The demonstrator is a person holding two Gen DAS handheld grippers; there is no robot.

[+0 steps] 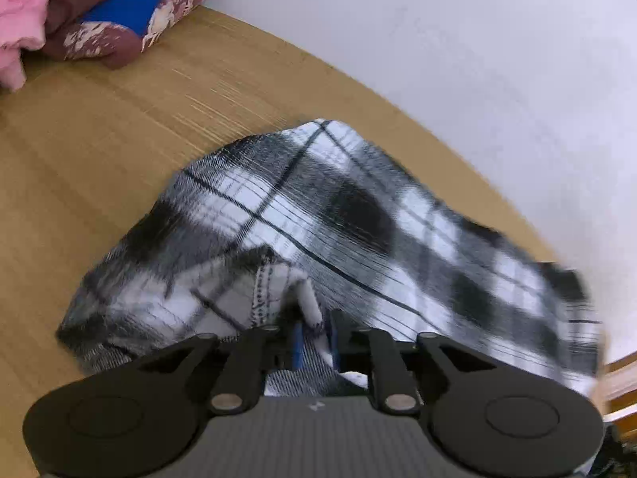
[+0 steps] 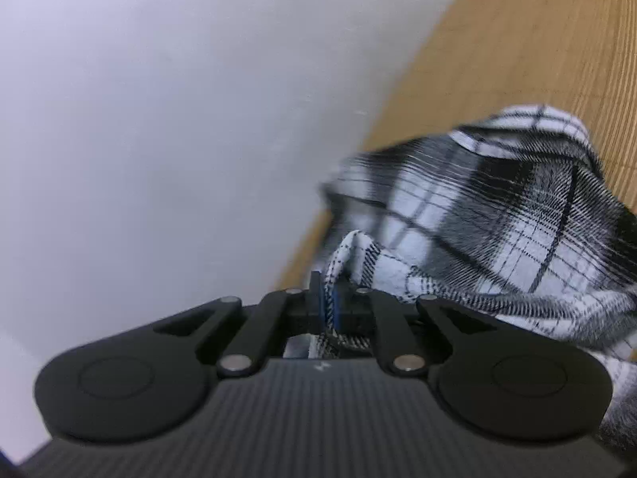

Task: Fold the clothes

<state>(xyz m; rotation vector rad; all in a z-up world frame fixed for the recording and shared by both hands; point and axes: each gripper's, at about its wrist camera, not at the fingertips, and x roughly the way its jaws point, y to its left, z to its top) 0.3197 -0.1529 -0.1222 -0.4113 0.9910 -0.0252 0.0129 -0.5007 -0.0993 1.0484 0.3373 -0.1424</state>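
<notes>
A black-and-white plaid garment (image 1: 318,219) is lifted off the wooden table (image 1: 119,139), blurred by motion. My left gripper (image 1: 314,338) is shut on a bunched edge of it, the cloth pinched between the blue pads. In the right wrist view the same plaid garment (image 2: 497,207) drapes to the right, and my right gripper (image 2: 326,298) is shut on another edge, a white hem sticking up between its pads. The part of the garment below both grippers is hidden.
A folded maroon floral garment with a blue band (image 1: 131,12) lies at the table's far left, beside a pink garment (image 1: 20,20). A white wall (image 1: 477,59) borders the table's far edge. The white wall (image 2: 179,99) fills the left of the right wrist view.
</notes>
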